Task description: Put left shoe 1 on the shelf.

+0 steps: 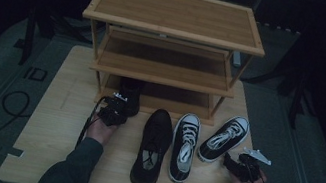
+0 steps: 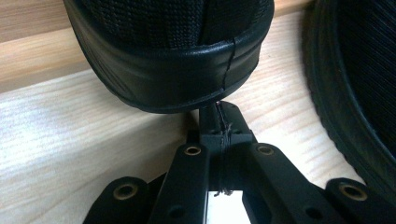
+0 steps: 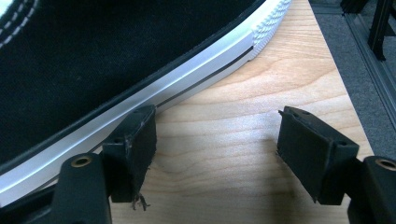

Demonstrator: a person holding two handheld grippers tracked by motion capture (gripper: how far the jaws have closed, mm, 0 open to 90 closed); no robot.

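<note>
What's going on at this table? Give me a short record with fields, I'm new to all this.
Setting: pale wooden table with a three-tier wooden shoe rack
Left hand-held gripper: jaws shut, at the heel of a black shoe by the rack's bottom shelf
Right hand-held gripper: jaws open, beside a black-and-white canvas sneaker
Also on table: another black lace-up shoe, second black-and-white sneaker

A three-tier wooden shoe rack (image 1: pixel 177 13) stands at the far edge of the wooden surface (image 1: pixel 57 103). Well in front of the rack, toward its middle, a black leather shoe (image 1: pixel 152 145) lies toe forward. Just right of it, still before the rack, lies a black-and-white sneaker (image 1: pixel 184 146).
</note>
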